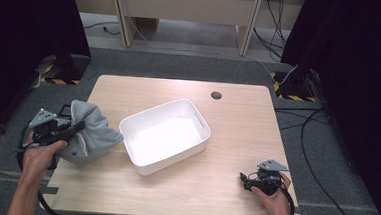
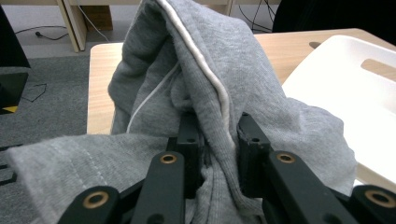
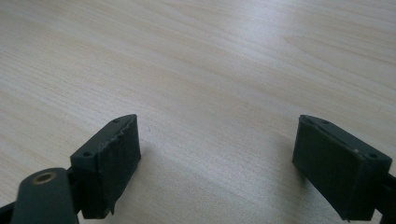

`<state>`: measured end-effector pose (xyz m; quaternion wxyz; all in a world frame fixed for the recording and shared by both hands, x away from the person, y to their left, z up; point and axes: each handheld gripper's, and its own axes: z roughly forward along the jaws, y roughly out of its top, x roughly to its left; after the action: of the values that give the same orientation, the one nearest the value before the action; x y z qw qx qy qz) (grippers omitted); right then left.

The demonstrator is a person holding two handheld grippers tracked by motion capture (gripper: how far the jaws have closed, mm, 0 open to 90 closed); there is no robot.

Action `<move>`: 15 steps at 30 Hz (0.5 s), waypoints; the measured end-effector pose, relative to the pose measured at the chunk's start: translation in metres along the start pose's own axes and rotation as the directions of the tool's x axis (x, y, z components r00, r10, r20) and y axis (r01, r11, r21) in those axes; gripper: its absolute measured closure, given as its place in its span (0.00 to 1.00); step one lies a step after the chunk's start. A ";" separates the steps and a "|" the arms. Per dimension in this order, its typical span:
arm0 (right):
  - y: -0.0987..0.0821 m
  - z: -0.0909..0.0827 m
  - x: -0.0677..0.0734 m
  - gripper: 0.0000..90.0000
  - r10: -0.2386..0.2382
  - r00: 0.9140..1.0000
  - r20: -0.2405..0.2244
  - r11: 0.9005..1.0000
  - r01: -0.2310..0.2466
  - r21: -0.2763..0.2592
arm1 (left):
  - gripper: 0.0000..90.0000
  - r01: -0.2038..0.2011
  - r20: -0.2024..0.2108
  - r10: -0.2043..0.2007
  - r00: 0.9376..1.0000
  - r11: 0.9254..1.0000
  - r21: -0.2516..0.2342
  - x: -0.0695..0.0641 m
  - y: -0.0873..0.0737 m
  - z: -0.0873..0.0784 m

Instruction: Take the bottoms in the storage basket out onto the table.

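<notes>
So the thing being worked here is a soft grey knit hoodie with a white drawstring (image 1: 88,131), bunched up in a heap on the left end of the light wooden table (image 1: 236,140), just beside the white rectangular plastic bin with cut-out handles (image 1: 165,136), which sits empty in the middle. The left gripper (image 1: 75,128) has its jaws pinched on a fold of the fabric; in the left gripper view you can see the black pads (image 2: 190,140) squeezed in on a thick ridge of cloth next to the white piping seam (image 2: 212,77), so that's a real grip, not just resting on it. The right gripper (image 1: 247,181) is parked low over bare table near the front right corner, jaws standing wide apart with nothing between them, well away from the hoodie. Handling-wise, my guess is this thing is light but totally floppy: it'll sag, drape and trail whatever you don't lift, and a one-point pinch will probably leave a sleeve or the hood dragging over the bin's rim. Not fragile, not slippery, knit cotton grabs rubber pads fine, but a thin single layer could slide out, so grabbing a doubled-up fold or a seam like it has now seems the smart spot. If the plan is getting it into the bin, I'd bring the free gripper over to take a second bunch on the far side so the whole lump goes up together.
</notes>
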<state>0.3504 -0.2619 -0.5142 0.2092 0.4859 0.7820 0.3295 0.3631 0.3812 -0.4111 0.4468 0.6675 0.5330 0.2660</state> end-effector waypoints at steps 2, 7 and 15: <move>0.000 0.000 0.000 0.17 0.000 1.000 0.000 1.000 0.000 0.000 | 0.82 -0.001 0.003 0.001 1.000 1.000 0.001 -0.001 -0.003 0.001; 0.000 0.000 0.000 0.17 0.000 1.000 0.000 1.000 0.000 0.000 | 0.82 0.000 0.005 0.000 1.000 1.000 0.024 -0.006 -0.014 0.006; 0.000 0.000 0.000 0.17 0.000 1.000 0.000 1.000 0.000 0.000 | 0.82 0.013 0.017 -0.015 1.000 0.996 0.092 -0.012 -0.038 0.023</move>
<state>0.3503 -0.2619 -0.5142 0.2092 0.4859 0.7821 0.3294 0.3604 0.3637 -0.4536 0.4220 0.6858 0.5456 0.2322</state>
